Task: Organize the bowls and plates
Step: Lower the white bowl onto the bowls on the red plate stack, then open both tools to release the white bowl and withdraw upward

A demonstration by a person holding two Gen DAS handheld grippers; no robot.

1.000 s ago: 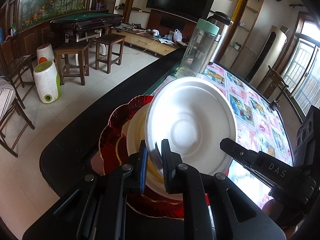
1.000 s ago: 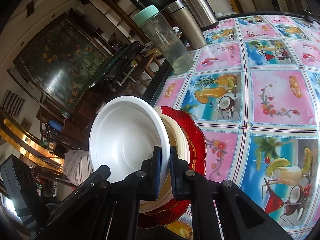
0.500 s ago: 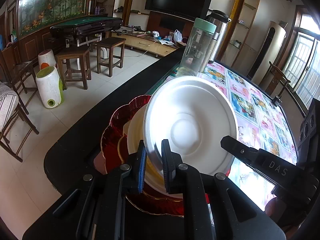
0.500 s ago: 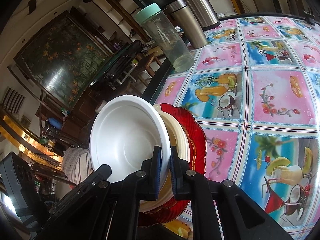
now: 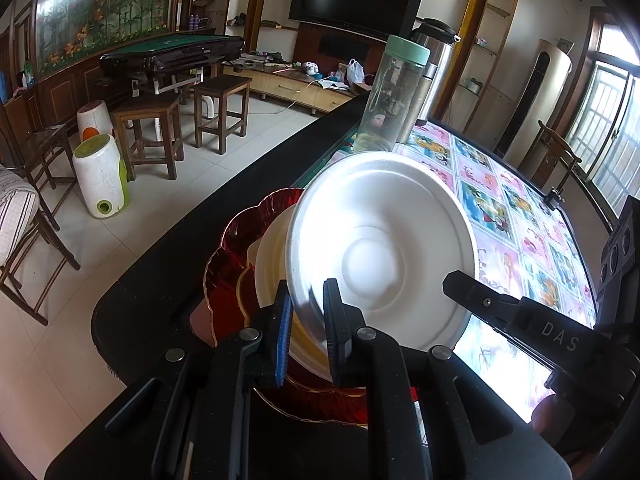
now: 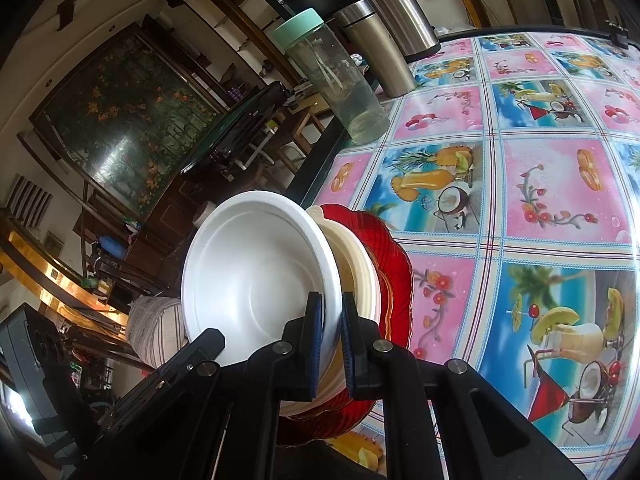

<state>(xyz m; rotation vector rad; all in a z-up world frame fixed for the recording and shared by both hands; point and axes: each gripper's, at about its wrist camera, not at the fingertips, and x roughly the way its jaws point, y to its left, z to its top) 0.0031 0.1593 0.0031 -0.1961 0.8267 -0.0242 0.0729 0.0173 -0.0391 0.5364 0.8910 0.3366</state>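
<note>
White foam forms the bowl (image 5: 384, 248) that both tongs hold by its rim. The left tongs (image 5: 306, 322) are pressed onto the near rim, one blue-padded finger (image 5: 283, 336) on the outer side and the other on the inner side. The right tongs (image 6: 330, 338) pinch the rim (image 6: 331, 320) in the same way, with a pad on each face of the thin edge. In the left wrist view the arm of the right tongs crosses the lower right corner, close to the bowl's edge.

The bowl is tilted steeply. In the left wrist view its underside and raised foot ring face the camera; in the right wrist view its hollow interior (image 6: 256, 280) faces the camera. It sits directly above a stack of dishes: a cream bowl (image 5: 270, 264) nested on a red scalloped plate (image 5: 236, 248) with a gold edge. Whether the white bowl touches the cream bowl cannot be determined.

The stack rests at the near corner of the counter (image 6: 552, 196), which is covered with a pink and blue patterned cloth printed with drinks and fruit. The counter has a dark border (image 5: 168, 280) along its outer edge.

Farther along the counter stand three containers close together: a clear bottle (image 6: 336, 80) with a mint-green lid, a steel tumbler (image 6: 376, 48) just behind it, and a larger steel flask (image 6: 396, 4). All three are upright and well apart from the dish stack.
</note>
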